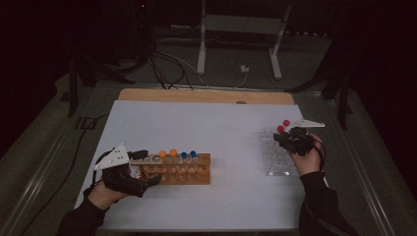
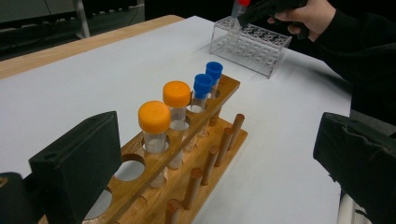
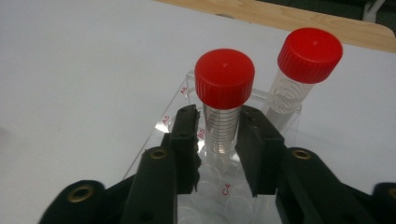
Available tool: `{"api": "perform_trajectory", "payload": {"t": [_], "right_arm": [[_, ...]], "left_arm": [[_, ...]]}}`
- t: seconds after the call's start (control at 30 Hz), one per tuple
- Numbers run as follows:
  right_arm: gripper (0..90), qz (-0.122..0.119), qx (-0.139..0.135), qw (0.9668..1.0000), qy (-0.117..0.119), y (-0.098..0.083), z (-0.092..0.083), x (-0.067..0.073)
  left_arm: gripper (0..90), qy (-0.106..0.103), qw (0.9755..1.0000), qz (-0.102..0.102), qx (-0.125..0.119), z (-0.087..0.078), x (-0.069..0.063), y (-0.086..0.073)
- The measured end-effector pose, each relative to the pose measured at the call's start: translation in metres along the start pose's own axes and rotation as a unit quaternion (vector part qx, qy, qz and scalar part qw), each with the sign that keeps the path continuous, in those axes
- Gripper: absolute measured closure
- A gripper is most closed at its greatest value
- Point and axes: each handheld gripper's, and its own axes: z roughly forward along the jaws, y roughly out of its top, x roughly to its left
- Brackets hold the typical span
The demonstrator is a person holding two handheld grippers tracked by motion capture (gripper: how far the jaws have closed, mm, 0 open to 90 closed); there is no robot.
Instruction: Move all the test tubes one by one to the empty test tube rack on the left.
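The red-capped tube (image 3: 223, 109) stands upright in the clear plastic rack (image 3: 184, 95) at the tabletop's (image 1: 221, 128) right side. Your right hand-held gripper (image 3: 219, 140) pinches its barrel below the cap. Judge it light, rigid and slick: grip the barrel, not the cap. Your left hand-held gripper (image 2: 215, 163) stands spread by the wooden rack (image 2: 205, 154).

On the counter (image 1: 221, 128), the wooden rack (image 1: 173, 169) sits at your left, four capped tubes (image 1: 177, 155) standing in its back row. The clear rack (image 1: 276, 152) sits well apart at your right, two tubes (image 1: 283, 126) standing at its far end.
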Motion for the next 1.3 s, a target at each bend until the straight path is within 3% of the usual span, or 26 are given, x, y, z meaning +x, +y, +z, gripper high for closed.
{"api": "perform_trajectory", "payload": {"t": [0.37,0.8,1.03,1.3], "right_arm": [[74.4,-0.001,-0.007,1.0000,0.000,0.003,-0.005,-0.002],[74.4,-0.025,-0.060,0.9979,-0.007,0.020,-0.043,0.006],[74.4,-0.043,-0.079,0.9958,0.011,0.028,-0.060,0.022],[74.4,-0.080,-0.075,0.9927,0.051,0.028,-0.066,0.053]], "left_arm": [[1.8,0.000,1.0000,0.000,0.002,0.000,0.000,0.000],[1.8,-0.006,1.0000,0.006,0.004,0.001,-0.002,0.004],[1.8,-0.015,0.9998,0.011,0.005,0.003,-0.006,0.009],[1.8,-0.032,0.9994,0.015,0.004,0.009,-0.012,0.018]]}}
